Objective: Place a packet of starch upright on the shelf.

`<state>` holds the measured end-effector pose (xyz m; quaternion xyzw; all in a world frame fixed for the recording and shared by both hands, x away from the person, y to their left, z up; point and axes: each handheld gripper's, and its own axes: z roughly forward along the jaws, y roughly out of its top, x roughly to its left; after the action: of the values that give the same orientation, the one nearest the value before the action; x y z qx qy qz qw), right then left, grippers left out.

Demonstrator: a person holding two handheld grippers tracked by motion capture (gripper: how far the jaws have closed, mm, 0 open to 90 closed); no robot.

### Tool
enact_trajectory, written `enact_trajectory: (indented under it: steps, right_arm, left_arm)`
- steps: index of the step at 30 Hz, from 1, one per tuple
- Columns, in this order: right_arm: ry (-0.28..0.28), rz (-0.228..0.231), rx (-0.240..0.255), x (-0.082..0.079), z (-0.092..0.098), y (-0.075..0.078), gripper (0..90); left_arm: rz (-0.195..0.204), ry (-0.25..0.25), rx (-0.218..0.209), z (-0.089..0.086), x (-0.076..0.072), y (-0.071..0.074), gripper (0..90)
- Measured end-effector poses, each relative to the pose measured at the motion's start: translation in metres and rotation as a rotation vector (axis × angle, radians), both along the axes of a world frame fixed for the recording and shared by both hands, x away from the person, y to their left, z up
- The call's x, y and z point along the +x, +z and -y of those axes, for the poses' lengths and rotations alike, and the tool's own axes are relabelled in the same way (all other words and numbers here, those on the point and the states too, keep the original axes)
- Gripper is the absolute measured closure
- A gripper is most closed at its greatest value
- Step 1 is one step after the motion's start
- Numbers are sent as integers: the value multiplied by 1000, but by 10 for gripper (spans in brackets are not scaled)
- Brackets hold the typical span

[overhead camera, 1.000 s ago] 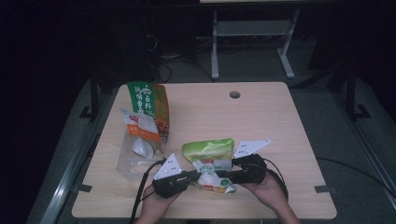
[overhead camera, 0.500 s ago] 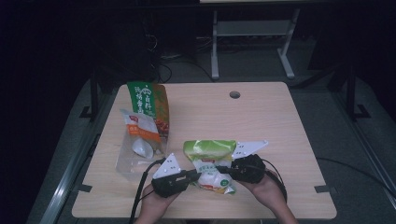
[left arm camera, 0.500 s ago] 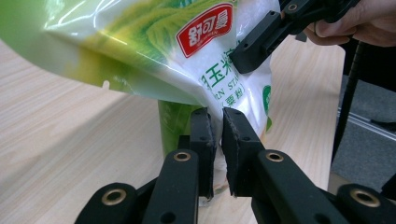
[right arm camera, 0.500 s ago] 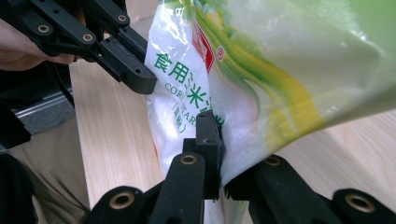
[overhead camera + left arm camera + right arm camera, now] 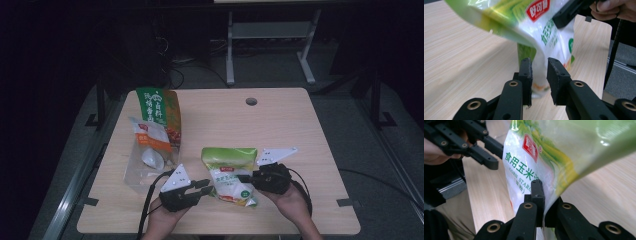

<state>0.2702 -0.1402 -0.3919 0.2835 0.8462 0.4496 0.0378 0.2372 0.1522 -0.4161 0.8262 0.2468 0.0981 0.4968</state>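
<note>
Having just closed, the right gripper (image 5: 248, 178) stayed clamped on the green-and-white plastic corn starch pouch (image 5: 231, 172) above the desk (image 5: 300, 130), while the left gripper (image 5: 205, 186) had been opening, jaws apart, releasing the pouch, indicating a handover.

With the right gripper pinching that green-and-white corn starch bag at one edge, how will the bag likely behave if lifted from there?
The corn starch bag probably sags and swings: the right gripper is shut on one thin edge. Its glossy film shows glare, so it may slip between the fingers. It looks powder-filled, so weight likely shifts downward. The left gripper, whose jaws have just been opening, no longer presses it.
</note>
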Motion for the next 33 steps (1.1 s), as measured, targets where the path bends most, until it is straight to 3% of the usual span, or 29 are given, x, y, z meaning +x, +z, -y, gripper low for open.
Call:
enact_trajectory:
  steps: [6, 13, 17, 22, 25, 28, 33]
  right_arm:
    - [-53, 12, 11, 1, 14, 5, 890]
    - [-61, 11, 14, 4, 15, 9, 892]
    - [-60, 13, 23, 8, 11, 13, 893]
    - [-51, -5, 33, 22, 3, 15, 894]
    - [-40, -10, 33, 30, -3, 18, 895]
    - [-32, -18, 24, 37, -11, 27, 895]
    - [-15, 7, 23, 44, -24, 43, 896]
  left_arm:
    - [12, -4, 23, 3, -3, -2, 651]
    - [22, -38, 55, 7, -10, -3, 551]
    - [27, -35, 67, 10, -14, -5, 425]
    - [-12, -46, 87, 11, -15, -6, 314]
    - [-2, -61, 110, 9, -19, -4, 299]
    - [-2, -70, 110, 6, -24, -4, 277]
    - [6, -85, 106, 4, -30, -4, 270]
